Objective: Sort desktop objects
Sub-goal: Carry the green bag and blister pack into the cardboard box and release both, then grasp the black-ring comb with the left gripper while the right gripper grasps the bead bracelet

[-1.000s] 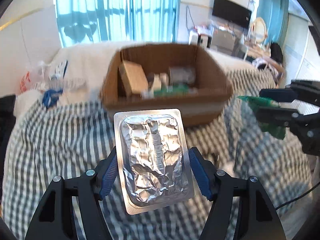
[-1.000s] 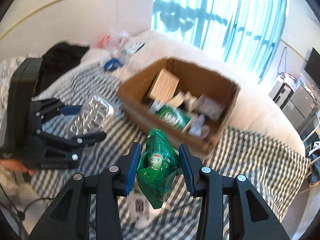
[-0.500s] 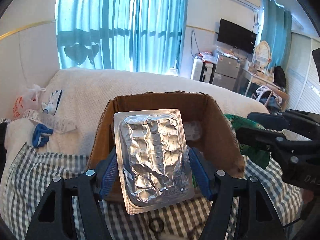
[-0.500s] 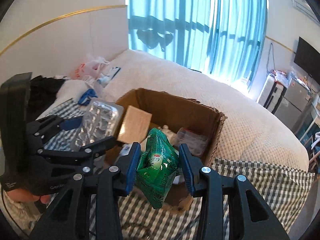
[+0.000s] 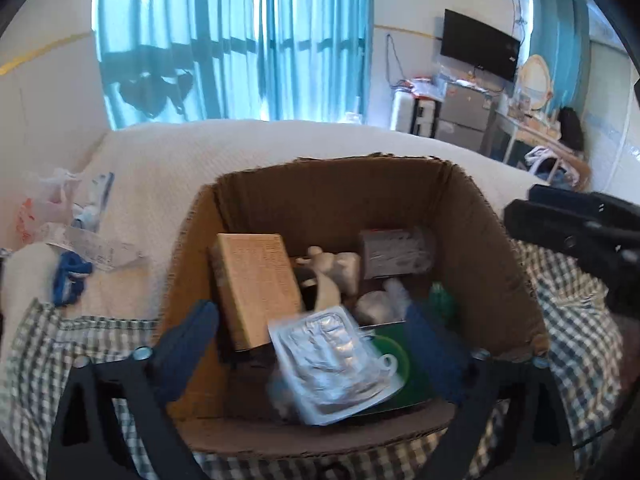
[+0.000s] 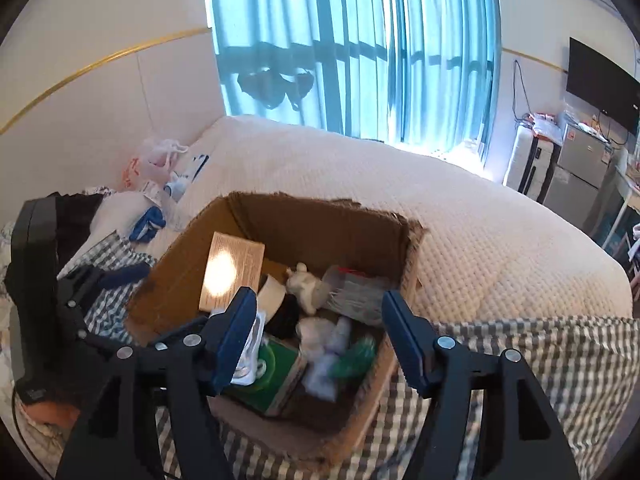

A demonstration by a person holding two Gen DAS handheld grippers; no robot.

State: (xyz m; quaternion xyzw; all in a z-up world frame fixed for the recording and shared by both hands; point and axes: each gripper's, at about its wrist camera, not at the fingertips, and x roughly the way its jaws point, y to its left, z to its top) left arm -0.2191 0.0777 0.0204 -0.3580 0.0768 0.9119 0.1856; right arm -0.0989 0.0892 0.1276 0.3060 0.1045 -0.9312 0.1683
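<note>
An open cardboard box (image 5: 480, 216) sits on the bed, right below both grippers. My left gripper (image 5: 310, 312) hangs over its near side with jaws opening wide. The silver foil blister pack (image 5: 332, 364) is blurred and free of the pads, lying tilted on the things in the box. My right gripper (image 6: 320, 300) is over the same box (image 6: 320, 208), jaws opening. The green snack packet (image 6: 356, 356) lies blurred inside, below and clear of the pads. Each gripper shows at the other view's edge: the right gripper (image 5: 580, 236), the left gripper (image 6: 60, 300).
The box also holds a tan carton (image 5: 256, 280), a green carton (image 6: 276, 364), a tape roll (image 6: 272, 292), a pale figurine (image 5: 332, 264) and a grey pack (image 5: 396, 252). A checked blanket (image 6: 540, 360) lies under it. A plastic bag (image 6: 156, 160) and blue cloth (image 5: 70, 276) lie left.
Both grippers moved forward over the box and opened. The blister pack left the left jaws and the green packet left the right jaws; both dropped into the box.
</note>
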